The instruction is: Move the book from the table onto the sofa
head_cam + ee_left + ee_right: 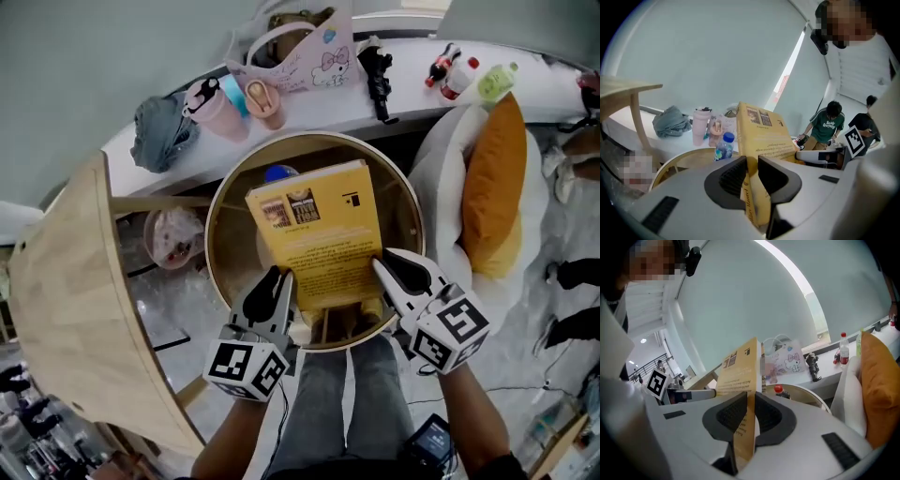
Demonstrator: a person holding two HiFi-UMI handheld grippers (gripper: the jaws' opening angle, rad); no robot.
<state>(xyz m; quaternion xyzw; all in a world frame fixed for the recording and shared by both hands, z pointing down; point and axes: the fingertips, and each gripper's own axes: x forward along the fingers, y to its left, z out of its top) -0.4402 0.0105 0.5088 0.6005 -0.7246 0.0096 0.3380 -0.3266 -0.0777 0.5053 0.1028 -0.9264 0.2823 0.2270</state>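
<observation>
Book [314,239]: yellow, held in the air over the round desk [220,202], tilted with its far end raised. It is clear of the desk top and not on the sofa [441,159].

Left claw [274,292]: closed on the book's near left edge by the spine, pads pressed against both covers. Right claw [401,274]: closed likewise on the near right edge. Each jaw gap is only as wide as the book.

Round desk: wooden rim, with a blue-capped bottle [279,173] standing at its far side.

Long white desk [309,117] along the far pale wall: grey cloth [161,131], pink tumbler [217,108] and cartoon-print bag [300,52], with red-capped bottles [459,75] toward the right.

Right of the round desk: white sofa with an orange cushion [492,183] upright on it.

Left: pale wooden desk [66,309].

Floor [562,384]: glossy grey.
</observation>
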